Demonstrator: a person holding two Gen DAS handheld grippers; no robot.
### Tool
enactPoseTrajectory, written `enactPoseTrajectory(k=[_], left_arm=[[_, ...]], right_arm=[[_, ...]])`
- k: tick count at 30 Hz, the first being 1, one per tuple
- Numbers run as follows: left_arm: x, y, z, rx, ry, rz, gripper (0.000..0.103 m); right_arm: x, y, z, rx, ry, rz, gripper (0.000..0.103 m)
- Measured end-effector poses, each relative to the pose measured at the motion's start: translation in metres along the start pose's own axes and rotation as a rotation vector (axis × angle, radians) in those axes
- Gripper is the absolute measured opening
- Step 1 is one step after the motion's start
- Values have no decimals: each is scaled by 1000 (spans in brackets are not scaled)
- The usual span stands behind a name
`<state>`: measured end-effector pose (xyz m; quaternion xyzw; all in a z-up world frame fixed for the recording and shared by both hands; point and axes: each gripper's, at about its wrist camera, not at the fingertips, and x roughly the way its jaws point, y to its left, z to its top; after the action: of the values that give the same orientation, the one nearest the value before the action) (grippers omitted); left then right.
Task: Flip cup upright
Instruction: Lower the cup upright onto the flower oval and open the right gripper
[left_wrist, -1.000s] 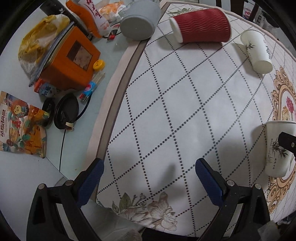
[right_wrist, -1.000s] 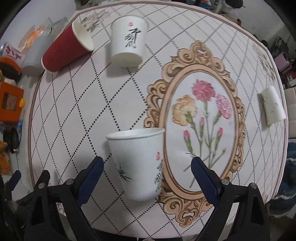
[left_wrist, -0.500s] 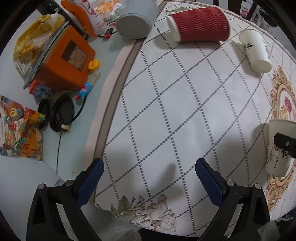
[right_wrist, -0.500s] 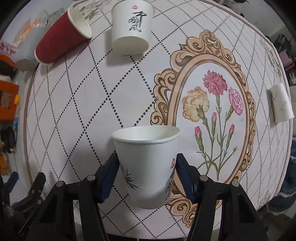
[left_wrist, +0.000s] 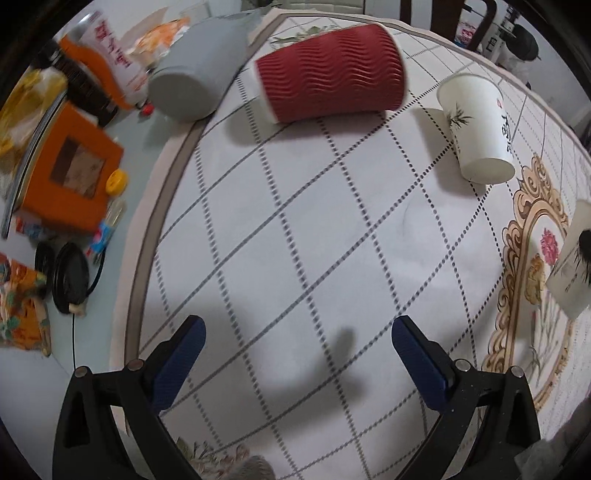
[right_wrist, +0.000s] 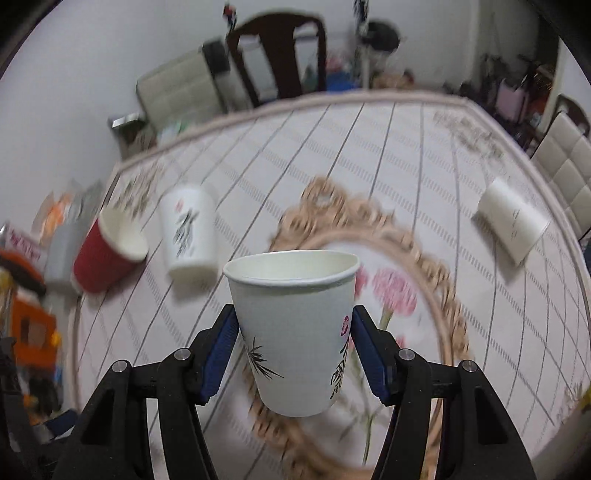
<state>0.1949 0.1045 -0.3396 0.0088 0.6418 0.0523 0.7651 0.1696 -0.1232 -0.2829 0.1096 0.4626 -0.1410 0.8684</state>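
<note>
My right gripper (right_wrist: 293, 354) is shut on a white paper cup (right_wrist: 295, 332) with a bamboo print, held mouth up and lifted off the tablecloth. The same cup shows at the right edge of the left wrist view (left_wrist: 572, 266). My left gripper (left_wrist: 295, 354) is open and empty, low over the checked tablecloth (left_wrist: 295, 221). A red ribbed cup (left_wrist: 328, 70) lies on its side at the far end, with another white printed cup (left_wrist: 476, 129) lying on its side right of it. These also show in the right wrist view: the red cup (right_wrist: 107, 254) and the white cup (right_wrist: 188, 232).
A grey cup (left_wrist: 195, 74) lies at the cloth's far left edge. An orange box (left_wrist: 70, 170), snack bags and a black cable clutter the bare table on the left. Another white cup (right_wrist: 513, 221) lies on its side at the far right. Chairs stand behind the table.
My right gripper closed on the white cup, then lifted and tilted it so the view now looks across the table. My left gripper moved forward toward the red cup.
</note>
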Motion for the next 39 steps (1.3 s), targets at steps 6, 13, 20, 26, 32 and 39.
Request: enactPoseTrajectory(k=[6, 13, 20, 26, 32, 39], left_arm=[[14, -22, -1, 84, -3, 22, 103], [14, -27, -21, 131, 14, 1, 103], [-10, -37, -48, 181, -24, -5, 103], [-50, -47, -73, 171, -76, -18, 103], [-111, -43, -83, 163, -156, -36, 103], [-206, -32, -126, 138, -284, -48, 103]], right_arm=[[24, 3, -13, -42, -106, -44, 64], [9, 6, -40, -127, -148, -45, 66], [0, -3, -61, -131, -57, -67, 77], [-29, -27, -75, -98, -26, -104, 87], [-84, -43, -71, -119, -4, -153, 101], [-191, -58, -67, -147, -58, -151, 103]])
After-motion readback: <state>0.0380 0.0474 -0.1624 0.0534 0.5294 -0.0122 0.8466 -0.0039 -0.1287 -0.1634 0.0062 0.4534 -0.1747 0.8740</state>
